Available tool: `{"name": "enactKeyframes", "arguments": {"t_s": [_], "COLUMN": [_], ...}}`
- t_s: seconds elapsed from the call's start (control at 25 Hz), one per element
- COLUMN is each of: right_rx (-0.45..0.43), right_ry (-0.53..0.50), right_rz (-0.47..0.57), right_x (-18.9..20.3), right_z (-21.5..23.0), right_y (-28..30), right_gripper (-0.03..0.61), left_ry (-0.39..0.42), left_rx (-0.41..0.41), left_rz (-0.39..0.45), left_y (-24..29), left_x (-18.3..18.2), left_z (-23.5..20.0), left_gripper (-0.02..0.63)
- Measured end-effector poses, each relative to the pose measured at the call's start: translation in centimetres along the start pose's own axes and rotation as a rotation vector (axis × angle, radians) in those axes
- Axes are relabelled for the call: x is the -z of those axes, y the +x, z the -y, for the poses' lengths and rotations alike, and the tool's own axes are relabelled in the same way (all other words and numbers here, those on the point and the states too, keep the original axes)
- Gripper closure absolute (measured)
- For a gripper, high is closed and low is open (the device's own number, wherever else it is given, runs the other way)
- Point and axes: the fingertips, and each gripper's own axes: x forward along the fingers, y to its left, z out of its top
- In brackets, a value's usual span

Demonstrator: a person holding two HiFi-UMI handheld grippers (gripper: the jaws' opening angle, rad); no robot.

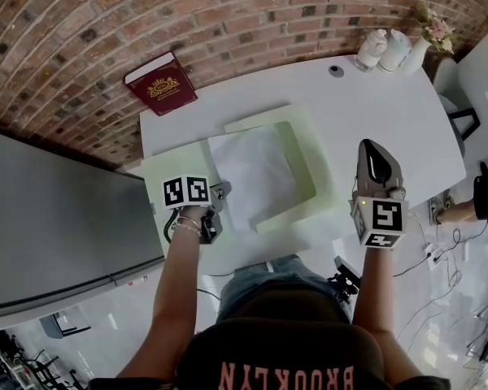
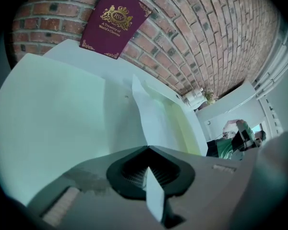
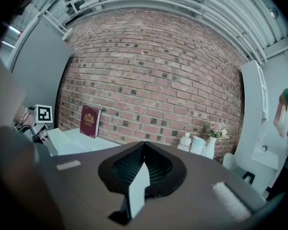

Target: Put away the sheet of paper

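A white sheet of paper (image 1: 256, 169) lies on an open pale green folder (image 1: 305, 177) in the middle of the white table (image 1: 390, 112). My left gripper (image 1: 220, 192) is at the sheet's left edge, over the folder's left flap (image 1: 159, 173). In the left gripper view the jaws (image 2: 148, 148) are closed, and the raised edge of the sheet (image 2: 158, 119) runs straight into their tip, with the folder (image 2: 53, 109) beneath. My right gripper (image 1: 370, 143) hovers right of the folder; it is shut and empty, pointing at the brick wall (image 3: 144, 143).
A dark red book (image 1: 161, 84) leans on the brick wall at the table's back left. White jars (image 1: 384, 49) and a flower vase (image 1: 427, 39) stand at the back right, near a small dark disc (image 1: 335, 71). A person's arm (image 1: 480, 205) shows at the right.
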Motion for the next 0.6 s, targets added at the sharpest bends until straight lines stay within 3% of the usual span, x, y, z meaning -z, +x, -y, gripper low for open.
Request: {"name": "enactKeyframes", "arguments": {"t_s": [0.6], "right_rx": [0.018], "right_ry": [0.022], "right_rz": [-0.032], "right_x": [2.3], "right_z": [3.3], "right_y": [0.1], "right_gripper": [0.577], "left_ry": [-0.028], "left_rx": [0.013], "left_rz": [-0.02], "left_y": [4.5], "left_x": [-0.5], "left_z": [3.3], "left_gripper": [0.612]}}
